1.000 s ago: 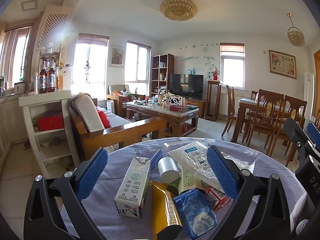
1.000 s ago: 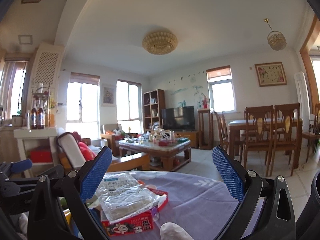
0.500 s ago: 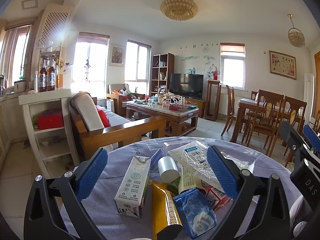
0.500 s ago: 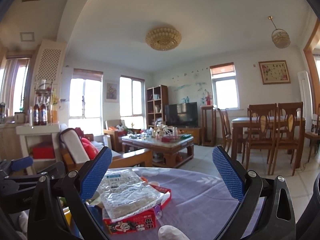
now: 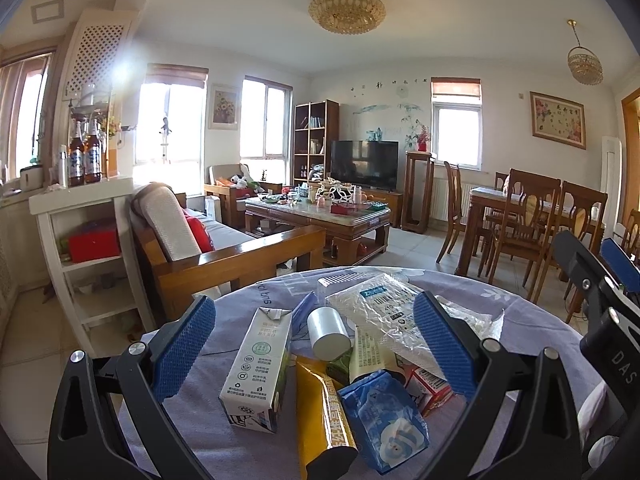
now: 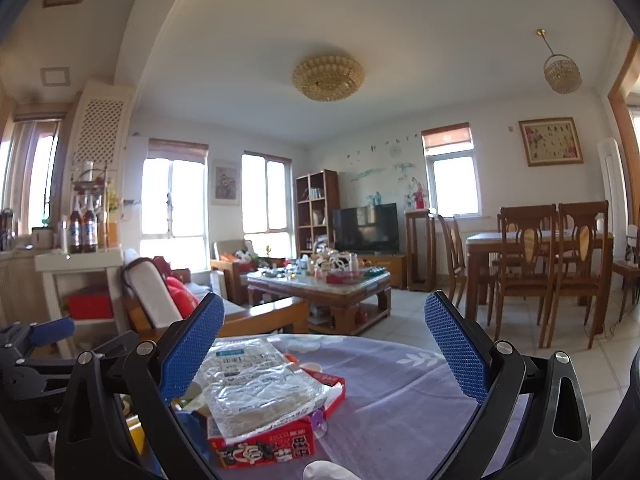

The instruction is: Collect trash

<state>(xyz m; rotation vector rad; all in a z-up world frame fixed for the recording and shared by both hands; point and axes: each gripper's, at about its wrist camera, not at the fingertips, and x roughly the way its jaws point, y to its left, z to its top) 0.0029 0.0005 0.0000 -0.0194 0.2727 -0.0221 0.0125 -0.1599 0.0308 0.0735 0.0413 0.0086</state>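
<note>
Both claws, left claw (image 5: 314,344) and right claw (image 6: 324,346), released above the lavender-clothed round table (image 5: 520,320); we suspect the crinkled clear plastic wrapper (image 6: 256,392) may slip when pinched.

Living room, white walls, pale tiled floor (image 5: 416,248). Beyond the fingertips: wooden coffee table (image 5: 320,220), cluttered; TV (image 5: 365,163) and bookshelf (image 5: 315,140) behind it. Left of the fingers: wooden sofa (image 5: 224,248), white shelf unit (image 5: 80,240) with bottles on top. Right: dining table (image 6: 536,248) with chairs. Windows (image 5: 264,120) blown out with daylight. Gold ceiling lamp (image 5: 346,11) overhead.
</note>
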